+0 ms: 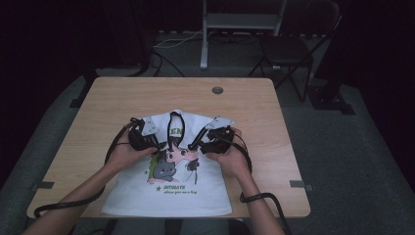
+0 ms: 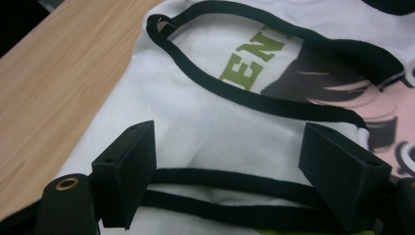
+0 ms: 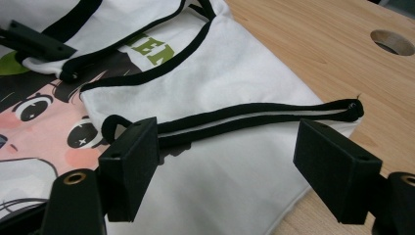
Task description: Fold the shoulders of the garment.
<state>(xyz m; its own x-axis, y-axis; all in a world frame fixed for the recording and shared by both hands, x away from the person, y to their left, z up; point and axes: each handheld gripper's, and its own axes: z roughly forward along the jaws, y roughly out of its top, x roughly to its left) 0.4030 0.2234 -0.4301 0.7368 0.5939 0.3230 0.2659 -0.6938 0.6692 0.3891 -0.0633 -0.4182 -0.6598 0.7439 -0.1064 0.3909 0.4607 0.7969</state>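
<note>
White printed shirt (image 1: pixel 169 169) spread flat on the bench (image 1: pixel 98 112), toward six o'clock. Left tool (image 1: pixel 161 145) jaws wide apart over the black-trimmed sleeve edge (image 2: pixel 235 183), gripping nothing. Right tool (image 1: pixel 194 145) likewise agape, empty, above the other sleeve's trim (image 3: pixel 254 117).

This looks like a recording room or lab rather than a home. A small wood-grain worktop (image 1: pixel 122 103) with a round cable hole (image 1: pixel 218 90) stands alone on grey carpet (image 1: pixel 352 147), with dark surroundings lit mainly over the worktop. Behind it rises a metal stand (image 1: pixel 203 34), with loose cables (image 1: pixel 171 41) trailing across the floor at its foot, and a black folding chair (image 1: pixel 286 51) sits off to the side (its back is lost in the dark). Tape marks (image 1: pixel 299 184) sit at the worktop's near corners.
</note>
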